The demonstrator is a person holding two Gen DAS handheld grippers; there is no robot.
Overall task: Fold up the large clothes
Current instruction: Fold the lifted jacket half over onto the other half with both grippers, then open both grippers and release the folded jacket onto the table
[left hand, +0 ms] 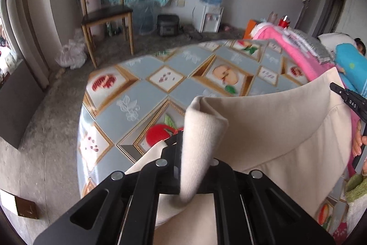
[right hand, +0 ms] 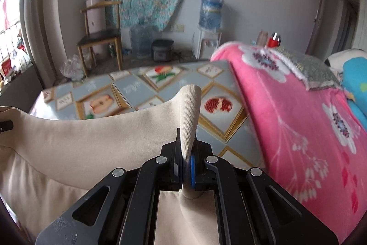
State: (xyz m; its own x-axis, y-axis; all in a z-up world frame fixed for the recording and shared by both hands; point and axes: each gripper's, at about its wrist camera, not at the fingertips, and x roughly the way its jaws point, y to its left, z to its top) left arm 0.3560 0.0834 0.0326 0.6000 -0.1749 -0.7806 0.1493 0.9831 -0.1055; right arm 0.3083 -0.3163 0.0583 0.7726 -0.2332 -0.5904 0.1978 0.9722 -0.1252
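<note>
Fruit-patterned bench (left hand: 142, 88) spreads below; the cream garment (left hand: 275, 125) hangs stretched above it, left claw (left hand: 195, 153) and right claw (right hand: 187, 153) each pinching a ribbed corner.

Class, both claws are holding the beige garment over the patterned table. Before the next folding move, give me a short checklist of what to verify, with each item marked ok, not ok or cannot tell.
1. Left claw shut on the beige garment: ok, a ribbed edge is pinched between its jaws.
2. Right claw shut on the garment: ok, cloth stands up between its pads.
3. Edge between the two claws spread without a twist: ok, it runs in one smooth sagging curve.
4. Bare space on the patterned table ahead: ok.
5. Pink blanket clear of the garment: cannot tell, it lies close on the right.
6. Lower part of the garment lying flat: cannot tell, it is hidden below the claws.
</note>
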